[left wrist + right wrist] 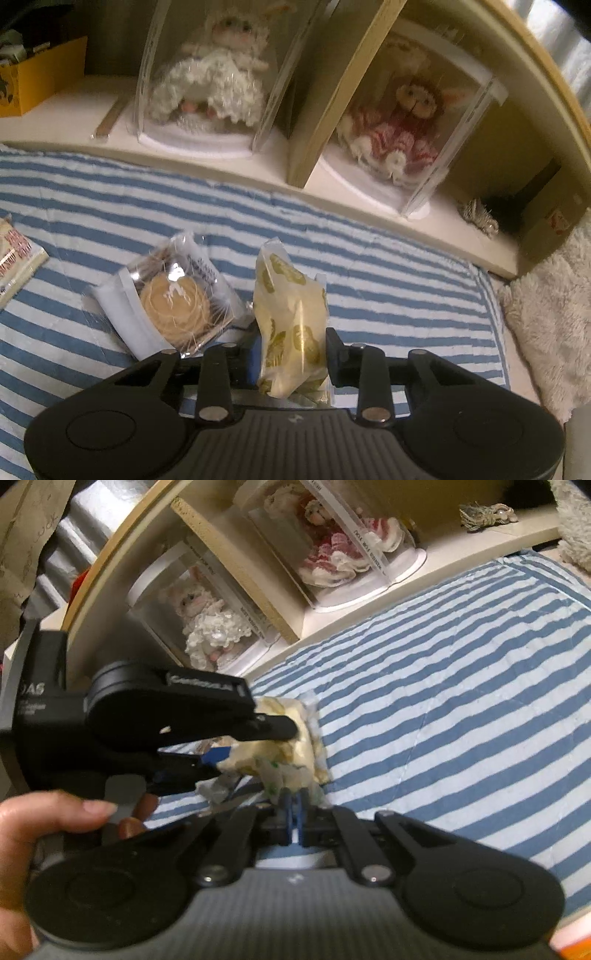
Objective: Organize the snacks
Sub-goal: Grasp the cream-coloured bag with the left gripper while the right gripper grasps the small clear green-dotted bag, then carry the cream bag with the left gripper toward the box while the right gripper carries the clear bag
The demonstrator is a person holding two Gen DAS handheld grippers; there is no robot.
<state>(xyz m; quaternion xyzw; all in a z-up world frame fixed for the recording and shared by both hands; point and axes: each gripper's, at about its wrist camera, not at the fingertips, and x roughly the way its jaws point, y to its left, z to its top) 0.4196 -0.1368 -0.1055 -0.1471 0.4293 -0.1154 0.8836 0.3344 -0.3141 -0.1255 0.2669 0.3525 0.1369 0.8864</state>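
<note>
The left tool (291,354) is clamping a cream snack packet with gold print (290,317), its jaws sitting against the packet's two sides and holding it upright just above the striped bed cover (388,280). The right tool (293,805) is closing fully together on what looks like the packet's crinkled end seal (286,775), though blur makes that contact hard to confirm. The packet is puffing and creasing under the squeeze, so it is probably light, soft and air-filled, with slick film that may be sliding under a loose pinch; the contents could be crushing if pressed hard. The flat sealed edge is likely offering the safest hold. Beside it, a clear-wrapped round cookie (173,299) is lying on the bed cover, probably brittle, and is best taken by its wrapper's margin.
</note>
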